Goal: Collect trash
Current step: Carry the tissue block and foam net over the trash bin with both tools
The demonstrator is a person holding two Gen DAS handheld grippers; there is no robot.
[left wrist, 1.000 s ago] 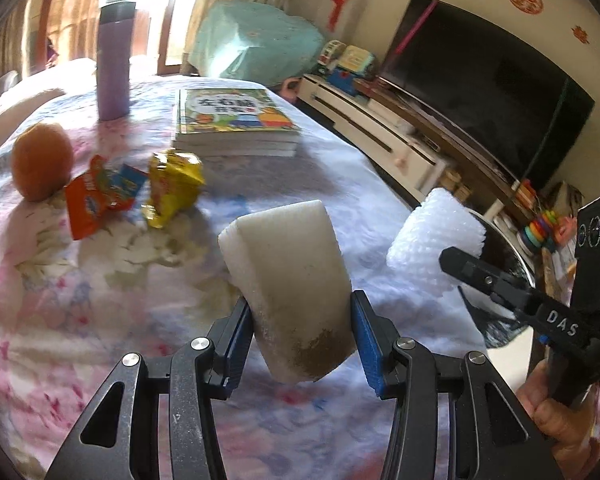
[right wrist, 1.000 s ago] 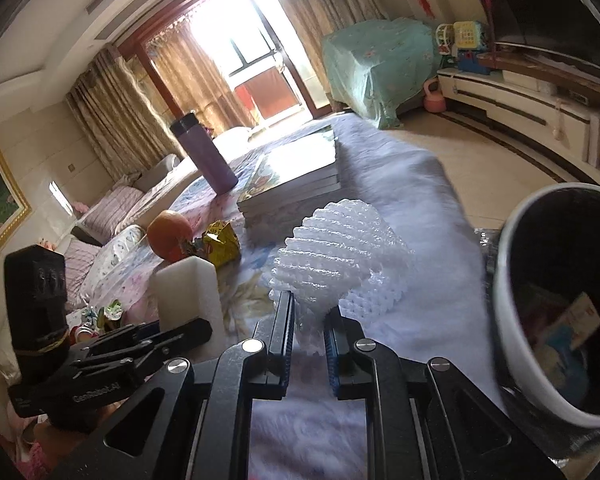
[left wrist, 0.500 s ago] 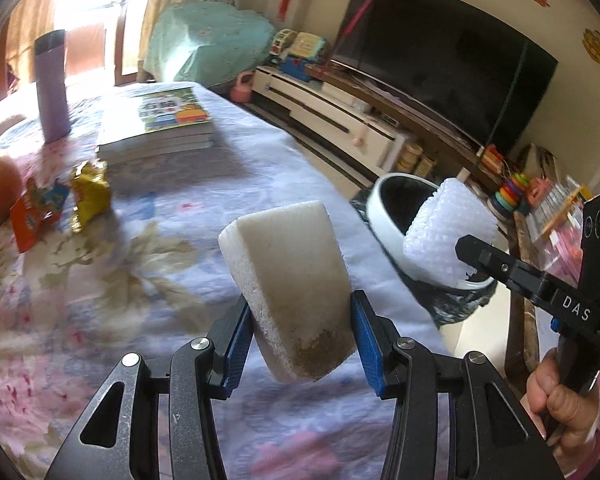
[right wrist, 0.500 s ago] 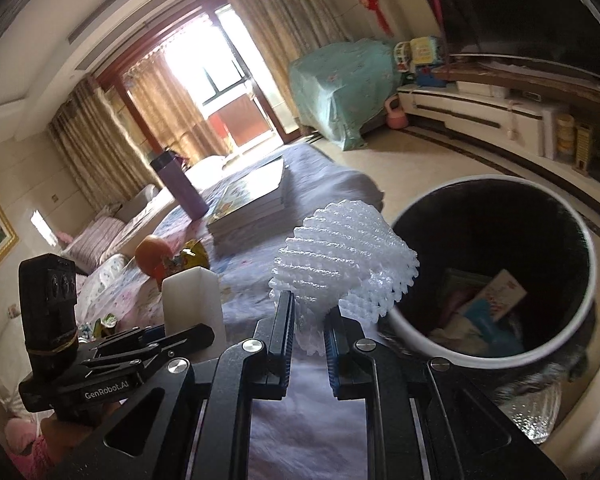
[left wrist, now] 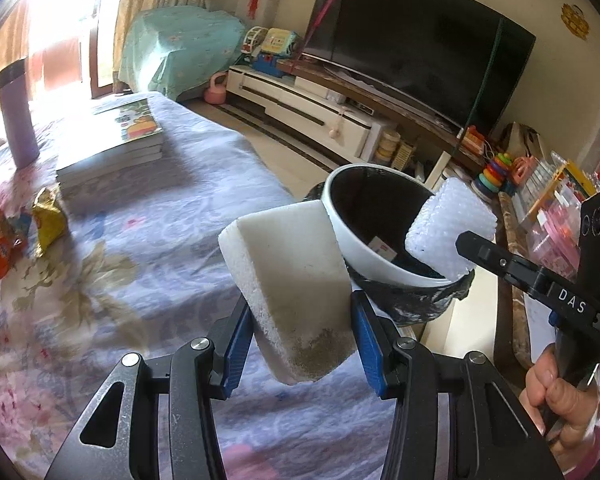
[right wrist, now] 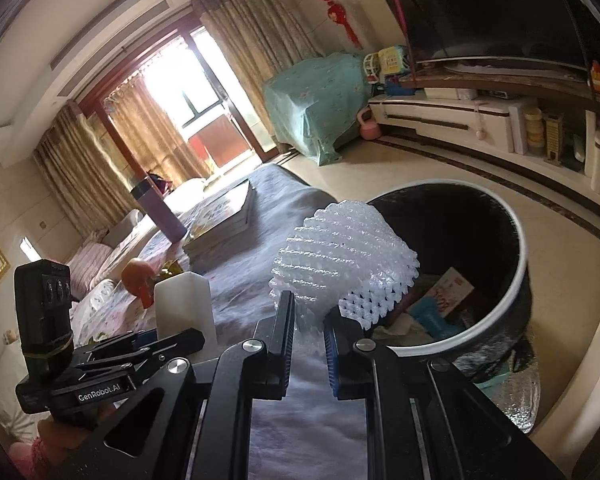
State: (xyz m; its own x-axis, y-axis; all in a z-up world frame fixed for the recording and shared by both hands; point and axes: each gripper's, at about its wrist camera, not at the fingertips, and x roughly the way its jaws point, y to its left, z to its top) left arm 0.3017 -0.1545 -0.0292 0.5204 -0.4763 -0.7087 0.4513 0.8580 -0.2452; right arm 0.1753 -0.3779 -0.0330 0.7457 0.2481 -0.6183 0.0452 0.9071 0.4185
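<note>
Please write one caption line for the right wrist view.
Right gripper holds white foam net near the open trash bin.

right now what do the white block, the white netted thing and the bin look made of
White block: looks like soft foam or sponge, matte and porous, soiled brown at its lower end.
Netted thing: foam mesh sleeve, white, slightly glossy open lattice, probably fruit packing.
Bin: seemingly smooth plastic with a white rim, lined by a crinkled black bag.

Home living room, television (left wrist: pixel 416 44), curtained balcony door (right wrist: pixel 204 92), toys (left wrist: pixel 496 168)
</note>
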